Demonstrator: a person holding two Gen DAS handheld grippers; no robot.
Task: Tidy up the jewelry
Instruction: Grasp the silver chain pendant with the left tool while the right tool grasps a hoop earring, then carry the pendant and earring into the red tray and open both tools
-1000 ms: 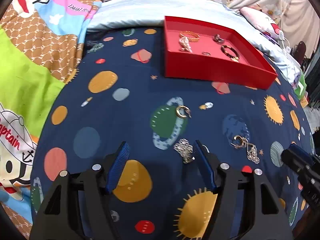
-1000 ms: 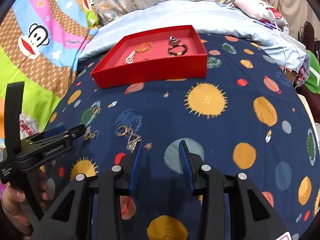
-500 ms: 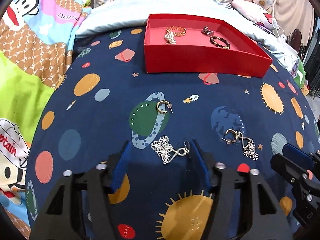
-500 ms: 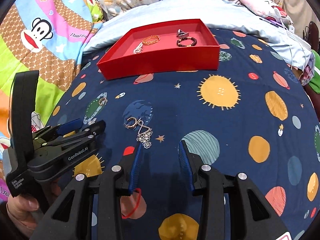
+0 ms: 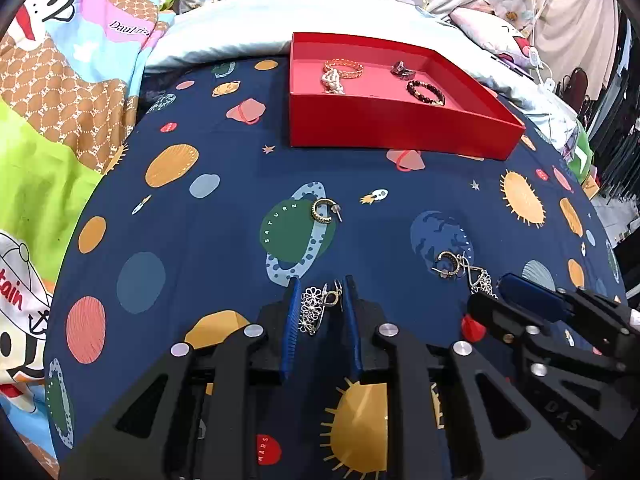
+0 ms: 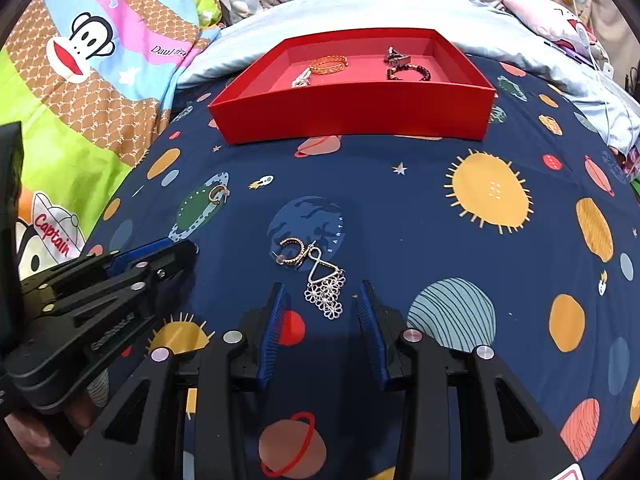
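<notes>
Your silver flower-cluster drop earring (image 5: 318, 309) sits between the blue-padded fingers of your left hand-held gripper (image 5: 320, 312), which are drawn in narrow around it; whether the pads actually press on it or it rests on the navy planet-print bedspread (image 5: 224, 248) I cannot tell. Just beyond it, on the green Saturn print, lies a small gold hoop earring with a post (image 5: 325, 211). To its right, on the blue Earth print, a second gold hoop earring (image 6: 293, 253) lies touching or tangled with a second silver flower-cluster drop earring (image 6: 326, 286), which trails down into the mouth of your right hand-held gripper (image 6: 322, 310); those fingers stand wide apart on either side of it and grip nothing. In the left wrist view that right tool's blue tip comes in from the right edge, just beside the pair. Farther back on the bedspread stands the shallow red cardboard tray (image 5: 400, 128), holding a gold chain bracelet (image 5: 343, 68), a pale silver piece touching its near side (image 5: 333, 80), a dark beaded bracelet (image 5: 426, 93) and a small dark metal piece (image 5: 402, 69) near the far wall. Behind the tray runs a pale blue quilt (image 5: 248, 28), and to the left a bright cartoon-monkey blanket (image 5: 60, 92).
</notes>
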